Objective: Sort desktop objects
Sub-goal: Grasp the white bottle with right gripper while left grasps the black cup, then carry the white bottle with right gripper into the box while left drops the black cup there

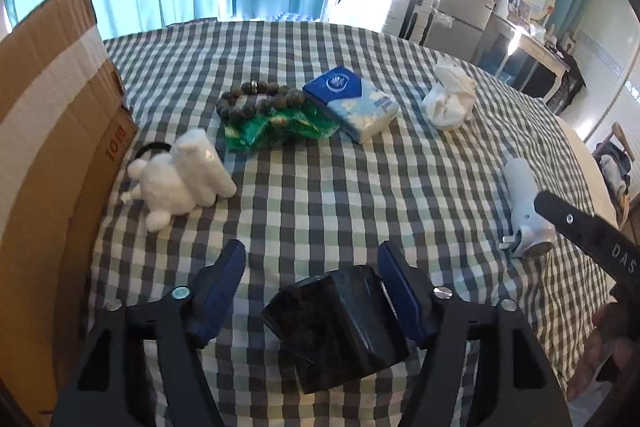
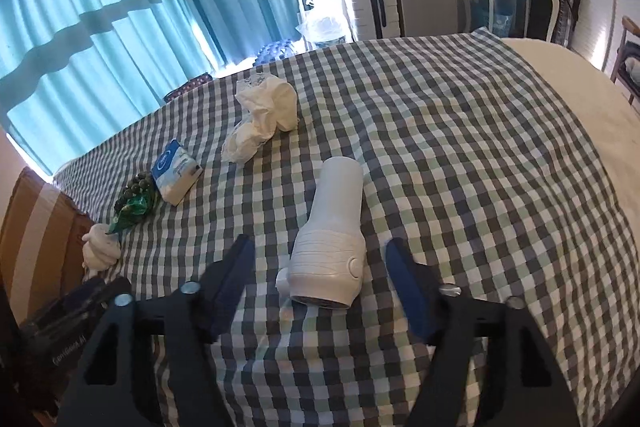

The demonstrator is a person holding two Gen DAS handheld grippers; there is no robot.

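Observation:
A black glossy box [image 1: 340, 323] lies between the fingers of my open left gripper [image 1: 312, 259], touching the right finger. My open right gripper [image 2: 320, 259] straddles a white lint shaver [image 2: 330, 247], also in the left wrist view [image 1: 524, 203]. On the checked cloth lie a white cotton bundle [image 1: 184, 179], a bead bracelet [image 1: 256, 99] on green packets [image 1: 280, 127], a blue tissue pack [image 1: 352, 103] and crumpled white tissue [image 1: 450, 99].
A cardboard box [image 1: 52, 131] stands at the table's left edge, also in the right wrist view [image 2: 36, 227]. The checked cloth [image 2: 460, 147] ends at the right on a bare white surface [image 2: 592, 107]. Curtains, a suitcase and a fridge stand behind.

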